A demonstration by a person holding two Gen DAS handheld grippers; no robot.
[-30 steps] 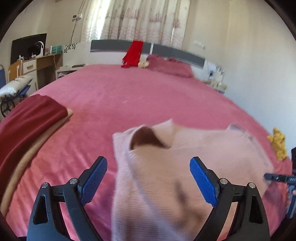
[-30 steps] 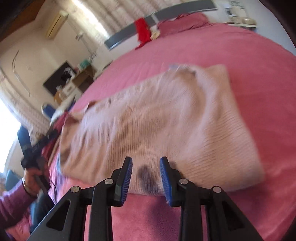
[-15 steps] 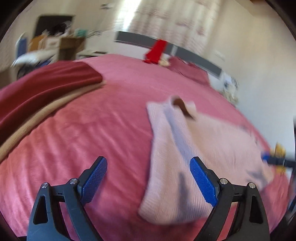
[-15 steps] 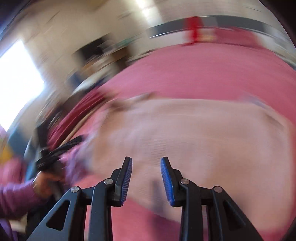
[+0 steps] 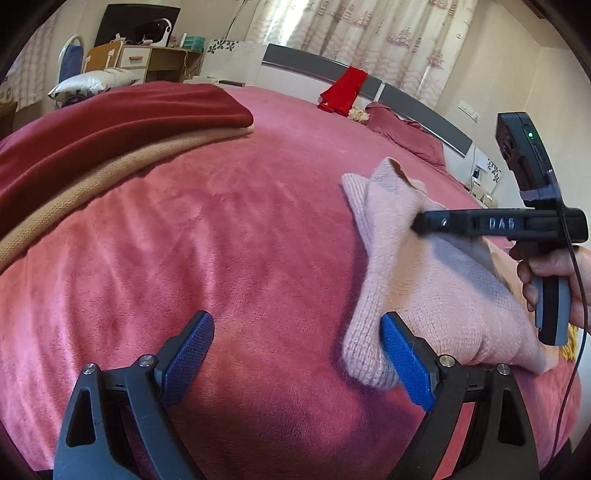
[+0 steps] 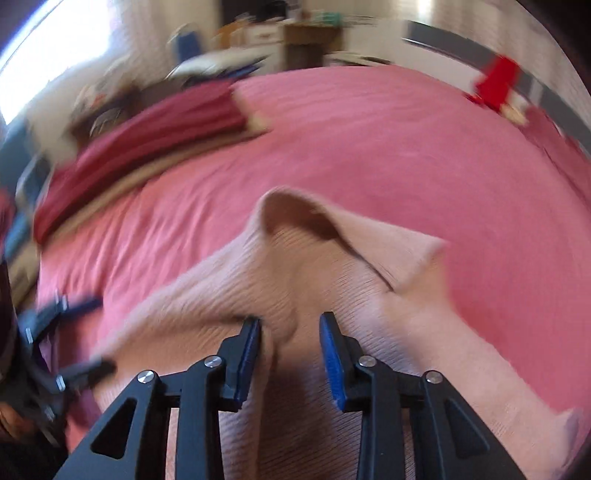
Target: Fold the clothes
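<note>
The pink knitted sweater lies on the pink bedspread, toward the near right part of the bed in the left wrist view, already doubled into a long, narrow bundle with its collar end pointing toward the headboard. It looks partly folded, judging by the layers: the width seems taken in, but the length is still there, so at least 1 more fold and a tidy placing appear to remain. The right gripper stands over the sweater near the collar with its blue pads part-way apart and a ridge of knit rising between them; the blur leaves it unclear whether the pads press on the cloth. The left gripper has its jaws wide apart and holds nothing, its right pad touching or just beside the sweater's near end, low over the bedspread. To the left lies a stack of 2 folded pieces, a dark red one on a tan one, which suggests finished work. Beyond, a red garment hangs over the headboard, patterned curtains cover the window, and a desk and chair stand at the far left.
</note>
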